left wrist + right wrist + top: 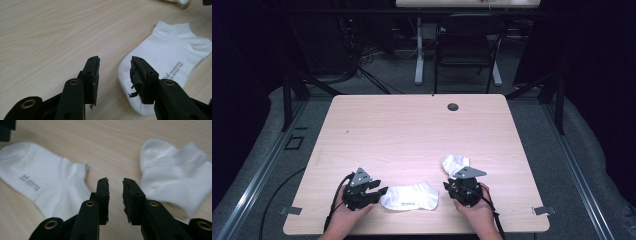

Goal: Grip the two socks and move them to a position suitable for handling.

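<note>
Flat sock [409, 196] lies spread out near the front edge of the counter [412, 125], printed label up, toe end toward the left gripper [379, 192]. Taking that sock as the landmark: the left gripper sits at its toe end, fingers [93, 72] parted with nothing between them; in the left gripper view one finger hangs over the toe edge, the other over bare wood. Looks like a release pose, cloth no longer pinched. Right gripper [448, 186] is just past the sock's cuff end, fingers [103, 192] a narrow gap apart, empty, pointing at the bare strip between this sock and the second sock [454, 164]. That second one is crumpled, lying beyond the cuff end and farther from the person, not touching the flat sock. My read: first sock laid out flat deliberately as the base of a pair; crumpled one probably next for flattening or stacking.
</note>
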`<state>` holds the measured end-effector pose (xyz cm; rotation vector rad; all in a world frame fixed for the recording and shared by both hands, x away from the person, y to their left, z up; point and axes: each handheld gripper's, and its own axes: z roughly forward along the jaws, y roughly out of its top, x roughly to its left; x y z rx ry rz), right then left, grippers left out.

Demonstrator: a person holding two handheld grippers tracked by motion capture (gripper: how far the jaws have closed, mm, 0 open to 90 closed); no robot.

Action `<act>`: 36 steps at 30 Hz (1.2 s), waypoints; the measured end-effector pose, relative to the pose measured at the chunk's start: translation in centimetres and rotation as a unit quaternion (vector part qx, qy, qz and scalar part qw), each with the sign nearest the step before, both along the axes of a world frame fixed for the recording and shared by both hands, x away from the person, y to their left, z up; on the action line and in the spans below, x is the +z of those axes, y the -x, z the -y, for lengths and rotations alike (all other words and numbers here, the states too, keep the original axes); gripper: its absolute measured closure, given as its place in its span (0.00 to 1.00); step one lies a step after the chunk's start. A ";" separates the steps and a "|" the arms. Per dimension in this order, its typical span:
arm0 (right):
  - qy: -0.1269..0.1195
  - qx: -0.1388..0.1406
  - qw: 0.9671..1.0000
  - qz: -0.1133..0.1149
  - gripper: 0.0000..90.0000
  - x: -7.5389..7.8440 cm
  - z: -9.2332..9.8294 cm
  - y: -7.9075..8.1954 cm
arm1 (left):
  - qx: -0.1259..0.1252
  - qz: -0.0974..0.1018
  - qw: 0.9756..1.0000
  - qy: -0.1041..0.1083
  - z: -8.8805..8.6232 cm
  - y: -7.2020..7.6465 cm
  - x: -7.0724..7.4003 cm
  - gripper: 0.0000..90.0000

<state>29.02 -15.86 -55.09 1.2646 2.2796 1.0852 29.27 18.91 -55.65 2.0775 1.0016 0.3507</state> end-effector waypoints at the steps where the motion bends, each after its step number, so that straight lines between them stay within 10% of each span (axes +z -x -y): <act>1: 0.000 0.000 1.000 0.000 0.82 0.0 0.0 0.0 | 0.000 0.000 1.000 0.000 0.0 0.0 0.0 0.65; 16: 0.018 -0.104 0.994 -0.001 0.69 -0.7 1.6 -6.4 | 0.014 -0.009 1.000 0.010 -0.9 -0.9 -0.2 0.65; 36: 0.016 -0.040 0.999 -0.013 0.69 -1.7 -1.7 -6.9 | 0.009 -0.013 1.000 0.003 -0.5 -1.0 -0.5 0.65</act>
